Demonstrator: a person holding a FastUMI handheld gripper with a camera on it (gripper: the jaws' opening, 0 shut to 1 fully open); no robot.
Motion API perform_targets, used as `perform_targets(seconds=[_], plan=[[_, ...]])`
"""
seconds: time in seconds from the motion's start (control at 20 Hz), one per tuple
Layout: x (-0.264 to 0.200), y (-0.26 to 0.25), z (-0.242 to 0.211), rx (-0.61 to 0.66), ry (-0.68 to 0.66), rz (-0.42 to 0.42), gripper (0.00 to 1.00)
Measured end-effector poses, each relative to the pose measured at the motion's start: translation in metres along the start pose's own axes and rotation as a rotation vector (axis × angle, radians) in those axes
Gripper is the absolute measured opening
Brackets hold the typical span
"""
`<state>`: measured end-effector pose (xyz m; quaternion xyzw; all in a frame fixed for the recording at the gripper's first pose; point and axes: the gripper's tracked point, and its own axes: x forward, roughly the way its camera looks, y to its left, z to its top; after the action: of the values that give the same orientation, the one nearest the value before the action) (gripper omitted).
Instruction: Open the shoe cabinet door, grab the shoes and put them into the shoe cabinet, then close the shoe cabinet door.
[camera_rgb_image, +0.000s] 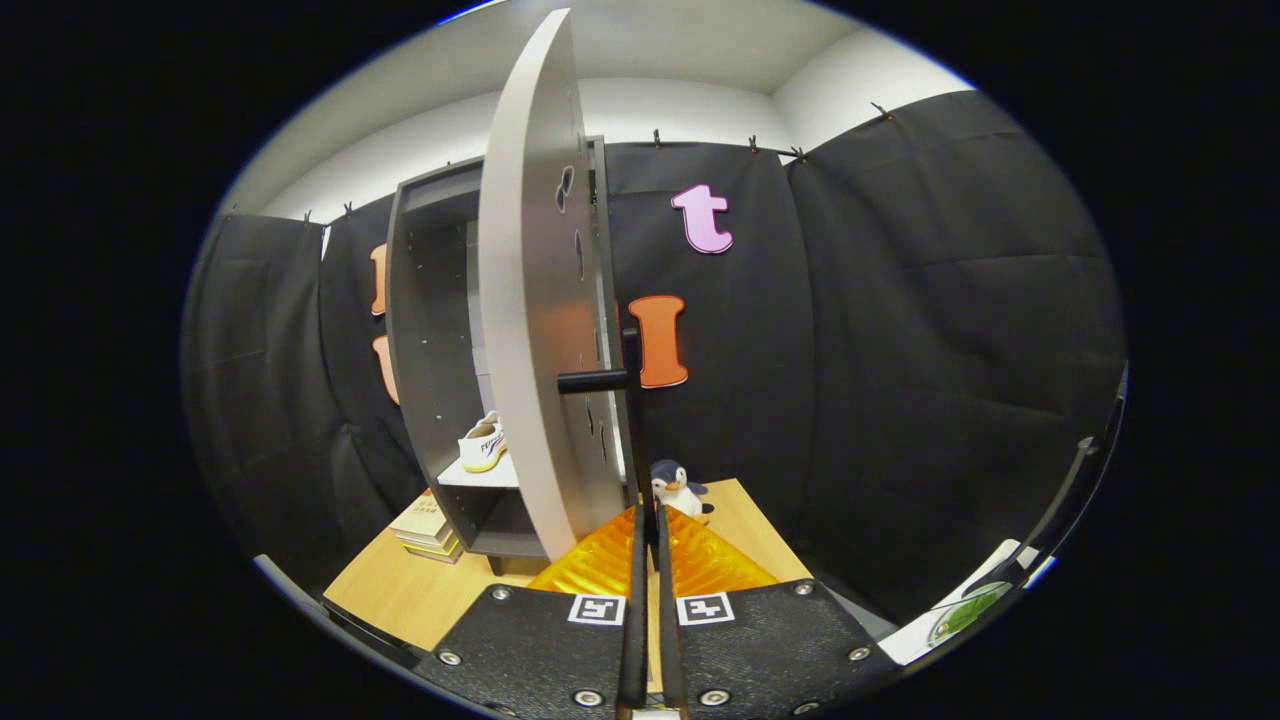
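From your gripper's view, the gripper (650, 520) has its two fingers pressed together with nothing caught between them, the tips pointing toward the lower edge of the cabinet door. The tall grey shoe cabinet (425, 340) stands on the light wooden table (420, 590), beyond the fingers and a little to their left. Its grey door (535, 300) hangs partly open, seen almost edge-on, so the panel rises straight up just ahead of your fingertips. The black bar handle (600, 380) juts from the door's face, well above the tips and apart from them.

Inside the cabinet, a white sneaker with a yellow sole (484, 445) rests on a pale shelf, left of the door and beyond your fingers. A small stuffed penguin (677, 488) sits on the table just beyond the fingertips, slightly to their right. A stack of books (428, 530) lies on the table beside the cabinet's left foot.
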<state>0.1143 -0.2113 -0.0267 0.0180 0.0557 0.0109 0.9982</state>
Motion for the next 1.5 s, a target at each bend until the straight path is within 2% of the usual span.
perform_targets(seconds=[0.25,0.45,0.9,1.0,1.2,1.5], plan=[[-0.032,0.005,0.004,0.012,-0.020,-0.027,0.05],[-0.064,0.034,0.003,-0.007,-0.027,-0.023,0.04],[-0.067,0.135,-0.034,-0.050,0.048,0.073,0.07],[-0.063,0.160,-0.044,-0.044,0.063,0.102,0.14],[-0.048,0.198,-0.087,-0.034,0.138,0.138,0.19],[0.004,0.232,-0.197,0.010,0.334,0.147,0.24]])
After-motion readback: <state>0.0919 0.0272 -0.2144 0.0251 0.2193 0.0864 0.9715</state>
